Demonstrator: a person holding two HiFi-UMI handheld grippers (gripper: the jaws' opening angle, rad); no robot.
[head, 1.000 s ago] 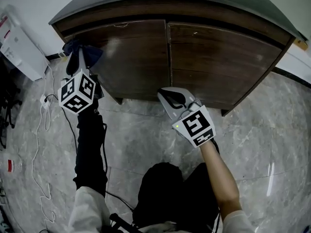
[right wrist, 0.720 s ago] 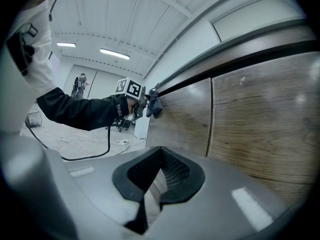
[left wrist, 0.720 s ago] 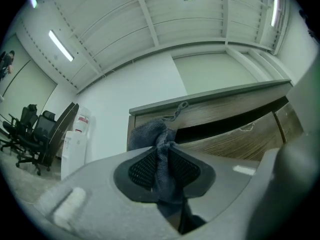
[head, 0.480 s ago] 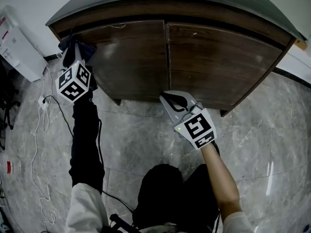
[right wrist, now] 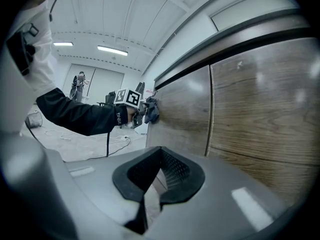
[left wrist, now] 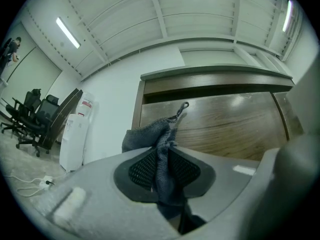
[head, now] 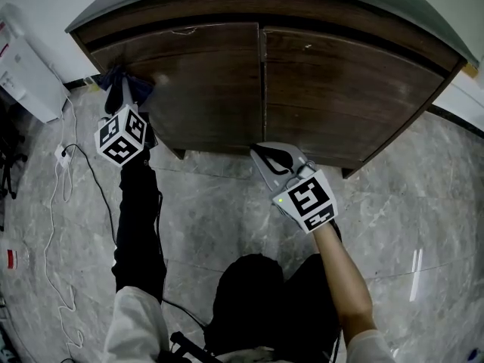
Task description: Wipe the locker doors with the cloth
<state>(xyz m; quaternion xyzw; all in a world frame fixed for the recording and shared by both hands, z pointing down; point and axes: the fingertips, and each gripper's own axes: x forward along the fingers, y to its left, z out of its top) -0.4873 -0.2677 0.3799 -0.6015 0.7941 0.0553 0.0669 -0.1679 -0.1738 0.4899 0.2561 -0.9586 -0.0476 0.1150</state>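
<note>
The locker has two dark wooden doors, a left door (head: 204, 82) and a right door (head: 340, 89). My left gripper (head: 123, 91) is shut on a dark grey cloth (head: 128, 78) and holds it against the upper left corner of the left door. In the left gripper view the cloth (left wrist: 150, 136) is bunched between the pads and sticks out toward the left door (left wrist: 225, 129). My right gripper (head: 266, 153) hangs low in front of the seam between the doors, shut, with nothing in it (right wrist: 161, 156). From the right gripper view the cloth (right wrist: 151, 111) is pressed on the left door (right wrist: 185, 109).
A white appliance (head: 23, 66) stands against the wall left of the locker. White cables (head: 60, 203) trail over the marble floor (head: 408, 203). Office chairs (left wrist: 35, 119) stand further left. The locker's grey top (head: 113, 6) overhangs the doors.
My left gripper with the cloth went out to the door's left edge, then came down and slightly right along the door. The right gripper has hardly moved.
</note>
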